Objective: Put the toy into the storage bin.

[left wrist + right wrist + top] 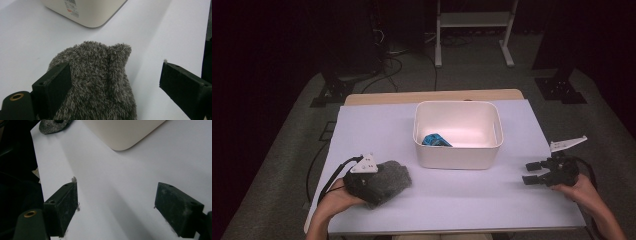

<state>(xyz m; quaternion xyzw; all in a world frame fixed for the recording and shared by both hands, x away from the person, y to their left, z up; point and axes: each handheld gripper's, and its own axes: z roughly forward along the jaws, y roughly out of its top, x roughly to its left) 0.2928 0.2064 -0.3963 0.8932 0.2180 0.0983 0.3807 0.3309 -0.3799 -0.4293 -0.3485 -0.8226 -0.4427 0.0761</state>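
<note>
A fuzzy grey cloth item (389, 179) lies on the white table near its front left corner. My left gripper (377, 181) is open over it; in the left gripper view the grey item (100, 82) sits between the two wide-apart jaws, against the left one. A white tub (458, 135) stands mid-table with a blue crumpled item (435, 140) inside at its front left. My right gripper (532, 172) rests at the table's front right, open, with bare table between its jaws (115, 205).
The tub's corner (87, 12) stands just beyond the grey item in the left gripper view. The white table surface (462, 195) ends in a front edge near the person's hands. Stands and cables sit on the floor beyond the table.
</note>
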